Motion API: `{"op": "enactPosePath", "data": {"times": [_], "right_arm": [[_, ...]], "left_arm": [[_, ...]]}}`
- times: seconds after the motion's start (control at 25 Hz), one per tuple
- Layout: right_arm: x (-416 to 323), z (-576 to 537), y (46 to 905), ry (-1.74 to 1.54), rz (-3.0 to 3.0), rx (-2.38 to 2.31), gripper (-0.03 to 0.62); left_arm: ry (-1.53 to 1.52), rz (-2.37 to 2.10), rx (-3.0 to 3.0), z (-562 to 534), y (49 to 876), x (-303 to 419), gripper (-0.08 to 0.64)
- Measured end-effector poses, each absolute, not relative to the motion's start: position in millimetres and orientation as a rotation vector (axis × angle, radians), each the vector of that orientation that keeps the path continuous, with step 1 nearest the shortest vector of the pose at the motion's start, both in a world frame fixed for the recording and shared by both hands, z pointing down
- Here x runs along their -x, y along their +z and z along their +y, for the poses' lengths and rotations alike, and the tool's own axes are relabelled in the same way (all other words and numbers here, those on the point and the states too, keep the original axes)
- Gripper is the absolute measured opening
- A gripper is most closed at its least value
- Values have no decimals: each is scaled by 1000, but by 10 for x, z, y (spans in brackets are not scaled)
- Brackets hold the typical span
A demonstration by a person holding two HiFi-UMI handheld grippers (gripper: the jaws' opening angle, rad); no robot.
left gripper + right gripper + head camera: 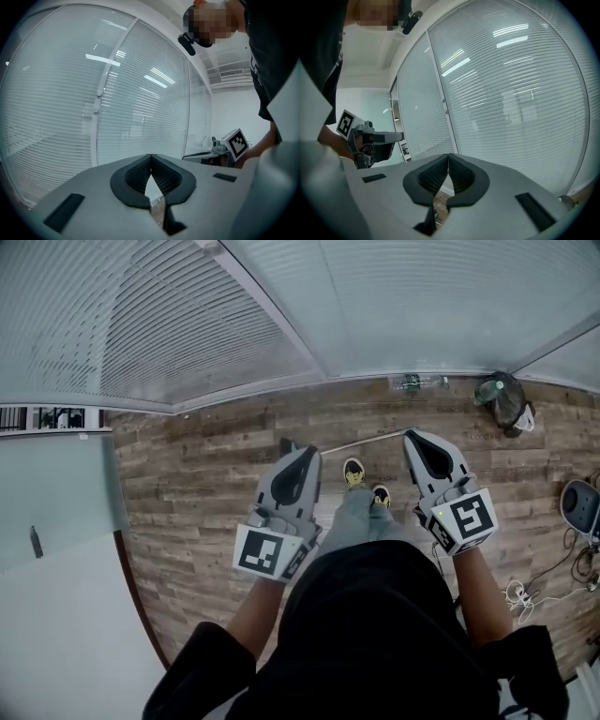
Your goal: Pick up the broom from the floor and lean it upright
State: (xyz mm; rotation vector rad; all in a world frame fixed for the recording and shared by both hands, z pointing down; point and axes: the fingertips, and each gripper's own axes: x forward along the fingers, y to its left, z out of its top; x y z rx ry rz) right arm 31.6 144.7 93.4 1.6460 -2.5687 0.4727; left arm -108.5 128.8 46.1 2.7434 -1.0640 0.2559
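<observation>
- Head view: we stand on the wooden floor (187, 474), facing a glass wall (141, 324) hung with blinds. We hold the left tool (307, 452) and the right tool (418, 437) out ahead of us, apart and level with each other. Between them, just past our shoes (353, 472), a thin pale stick lies flat on the floor near the wall. We take it for the broom (361, 441), not yet lifted.
- Left gripper view: the jaws are pressed together with nothing between them. Only blinds show ahead; the broom is out of sight.
- Right gripper view: the jaws are likewise closed and empty, aimed at the blinds.
- We judge this to be the approach. Next we must stoop, tip a tool down toward the handle and part its jaws before closing on it.
</observation>
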Motion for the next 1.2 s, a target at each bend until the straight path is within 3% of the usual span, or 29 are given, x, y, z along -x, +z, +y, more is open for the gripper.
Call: {"op": "enactPosePath", "data": {"times": [0.48, 0.84, 1.2], "right_arm": [[-82, 650, 1056, 545, -2497, -1621, 17], [-202, 160, 1827, 605, -2373, -1614, 17], [-661, 0, 3405, 891, -2229, -1747, 18]], "left_arm": [[228, -897, -2839, 478, 815, 1173, 23], [640, -739, -2855, -52, 2198, 1124, 23], [884, -600, -2627, -43, 4054, 864, 23]]}}
